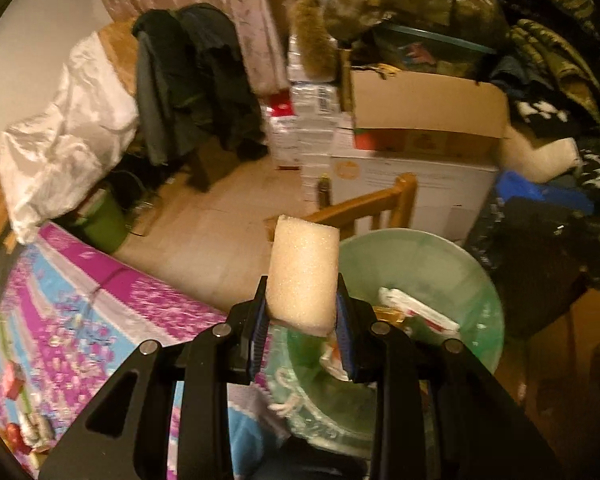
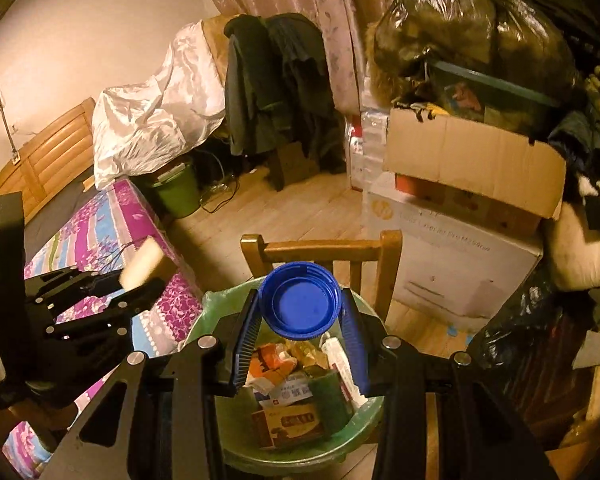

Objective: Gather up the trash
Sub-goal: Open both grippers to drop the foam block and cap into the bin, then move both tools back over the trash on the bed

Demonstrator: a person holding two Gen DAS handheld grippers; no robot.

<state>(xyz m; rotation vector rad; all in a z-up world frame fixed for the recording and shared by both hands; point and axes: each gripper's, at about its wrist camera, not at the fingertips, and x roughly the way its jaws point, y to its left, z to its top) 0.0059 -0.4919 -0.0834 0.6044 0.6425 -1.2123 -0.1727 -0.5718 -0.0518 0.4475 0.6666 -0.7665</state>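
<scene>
My left gripper [image 1: 302, 312] is shut on a pale foam block [image 1: 303, 272], which sticks up between the blue pads. It hangs just left of a green-lined trash bin [image 1: 476, 280] holding wrappers. My right gripper [image 2: 300, 320] is shut on a round blue plastic lid [image 2: 300, 300], held directly over the same trash bin [image 2: 364, 420], which is filled with cartons and packets. In the right wrist view the left gripper [image 2: 140, 280] with its foam block [image 2: 142, 266] shows at the left, over the bed.
A bed with a purple and blue floral cover [image 1: 80, 308] lies at the left. A wooden chair [image 2: 324, 248] stands behind the bin. Stacked cardboard boxes [image 2: 468, 176], a dark plastic bag [image 2: 472, 28] and clothes crowd the right. A small green bucket [image 2: 176, 196] sits by the bed.
</scene>
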